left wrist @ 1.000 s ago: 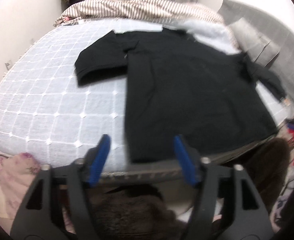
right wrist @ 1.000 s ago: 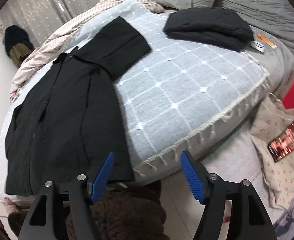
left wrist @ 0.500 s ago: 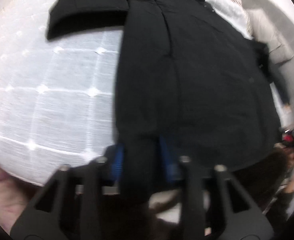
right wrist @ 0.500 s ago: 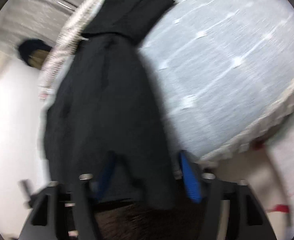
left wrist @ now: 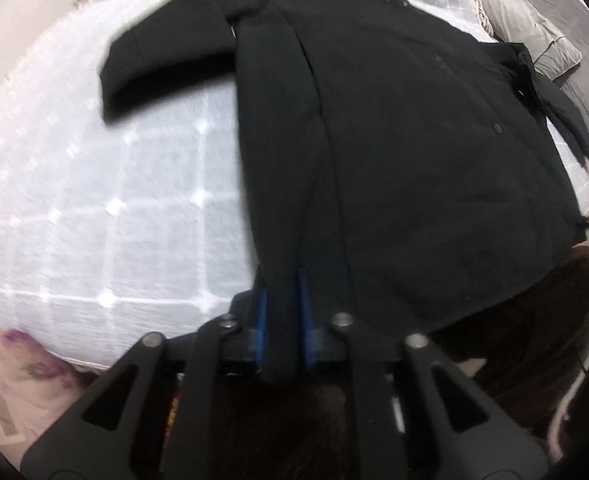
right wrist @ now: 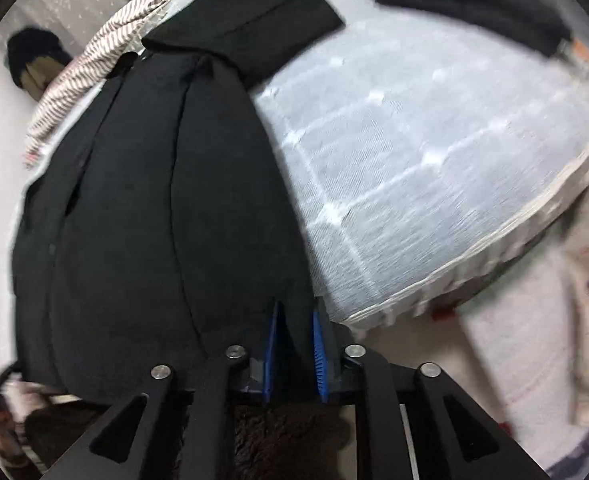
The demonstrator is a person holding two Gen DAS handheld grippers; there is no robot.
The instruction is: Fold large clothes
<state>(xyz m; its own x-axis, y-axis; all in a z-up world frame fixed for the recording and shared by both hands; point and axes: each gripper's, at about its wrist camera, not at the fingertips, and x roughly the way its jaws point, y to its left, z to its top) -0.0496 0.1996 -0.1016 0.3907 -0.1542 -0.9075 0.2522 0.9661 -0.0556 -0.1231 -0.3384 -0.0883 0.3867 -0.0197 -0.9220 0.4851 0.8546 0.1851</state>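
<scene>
Left wrist view shows the left gripper [left wrist: 282, 312] with its blue pads [left wrist: 261, 320] pinched narrow on the near hem of the black coat [left wrist: 394, 140], though the jaws are easing back open a bit with cloth between them. Right gripper [right wrist: 296, 350] is doing the same at the other hem corner, jaws closing in on a fold of fabric that runs straight up between the pads. The coat lies spread flat on the white checked bedspread [left wrist: 94, 200], stretching away from both tools, one sleeve [left wrist: 166, 56] sticking out to the far left. Grabbing both bottom corners makes sense to me: it looks like the setup for lifting the hem and folding it up toward the collar.
</scene>
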